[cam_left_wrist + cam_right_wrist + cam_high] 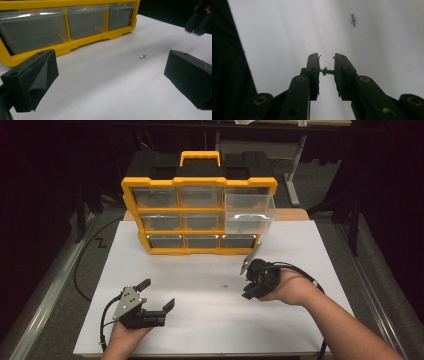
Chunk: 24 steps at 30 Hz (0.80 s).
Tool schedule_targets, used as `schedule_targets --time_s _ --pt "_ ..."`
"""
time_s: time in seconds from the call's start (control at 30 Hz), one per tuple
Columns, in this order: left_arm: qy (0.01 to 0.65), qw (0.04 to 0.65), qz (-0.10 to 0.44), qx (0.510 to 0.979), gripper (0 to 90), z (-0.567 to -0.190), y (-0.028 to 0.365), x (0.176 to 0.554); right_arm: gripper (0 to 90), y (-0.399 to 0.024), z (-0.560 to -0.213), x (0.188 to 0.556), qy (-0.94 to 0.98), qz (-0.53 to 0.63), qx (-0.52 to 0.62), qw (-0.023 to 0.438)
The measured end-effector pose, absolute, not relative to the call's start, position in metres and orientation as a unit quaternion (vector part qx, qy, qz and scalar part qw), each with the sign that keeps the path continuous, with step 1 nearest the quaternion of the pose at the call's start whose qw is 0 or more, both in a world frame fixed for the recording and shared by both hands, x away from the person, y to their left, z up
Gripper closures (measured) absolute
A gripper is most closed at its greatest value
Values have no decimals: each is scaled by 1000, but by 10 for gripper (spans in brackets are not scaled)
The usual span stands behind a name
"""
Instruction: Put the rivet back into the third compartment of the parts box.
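My right gripper [327, 56] is shut on a small metal screw [326, 71], pinched crosswise between the pads above the white table. In the high view the right gripper [250, 290] hangs right of centre, below the organizer. A second small screw [353, 20] lies loose on the table beyond it, also seen as a speck [224, 285] mid-table and as a screw [143, 56] ahead of my left gripper. My left gripper [157, 293] rests at the front left, jaws wide open with nothing between them [111, 58].
A yellow and black organizer [200, 181] with clear drawers stands at the back of the white table [200, 330]. Its top right drawer [248, 212] is pulled out. The organizer's bottom row of drawers [86, 21] faces the left gripper.
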<state>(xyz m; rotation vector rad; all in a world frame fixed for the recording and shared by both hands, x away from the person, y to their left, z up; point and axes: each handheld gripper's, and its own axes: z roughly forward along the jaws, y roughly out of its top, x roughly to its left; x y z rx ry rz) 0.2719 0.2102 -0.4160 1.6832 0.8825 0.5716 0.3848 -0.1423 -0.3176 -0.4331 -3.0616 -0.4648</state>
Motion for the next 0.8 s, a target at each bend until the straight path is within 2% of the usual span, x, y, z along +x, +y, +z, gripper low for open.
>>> schedule_targets --time_s 0.3,0.8 --pt "373 546 242 710 3 -416 210 272 757 -149 -256 384 -981 -150 -124 -2" --pt "371 547 242 710 3 -415 212 270 757 -154 -162 392 -979 -158 -120 -41"
